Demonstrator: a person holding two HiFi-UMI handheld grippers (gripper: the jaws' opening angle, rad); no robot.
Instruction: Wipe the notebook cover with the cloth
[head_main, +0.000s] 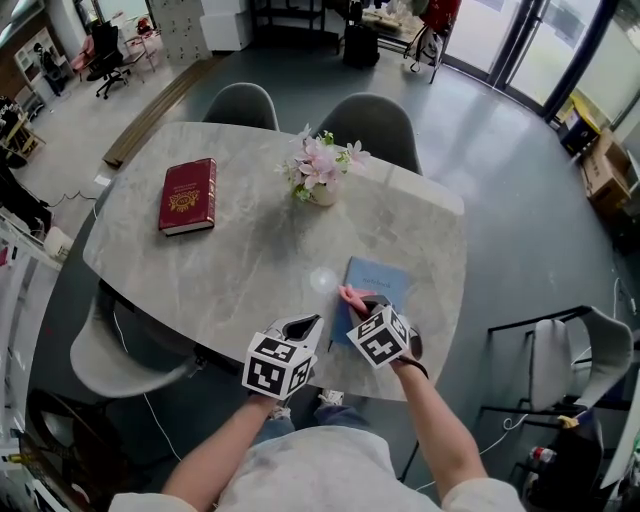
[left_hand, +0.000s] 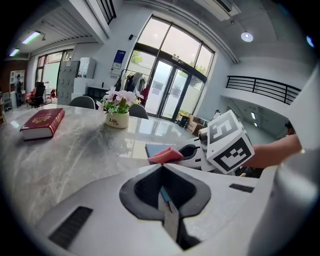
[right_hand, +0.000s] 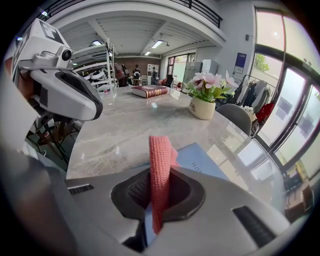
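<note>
The right tongs (right_hand: 161, 176) are clamping the cloth (right_hand: 160, 149), which appears to be touching the notebook (head_main: 379, 281) at the surface's (head_main: 250, 262) 5 o'clock edge. The left tongs (left_hand: 163, 169) are sitting closed and empty at 9 o'clock of the right tongs.

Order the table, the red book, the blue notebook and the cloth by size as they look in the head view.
1. table
2. red book and blue notebook: look alike; notebook partly hidden
3. cloth

The blue notebook (head_main: 378, 283) lies flat and closed near the front edge of the table (head_main: 250, 250), and the pink knitted cloth (right_hand: 160, 155), folded into a thin strip, is pinched in the right gripper (right_hand: 158, 190) over the notebook's near end.
</note>
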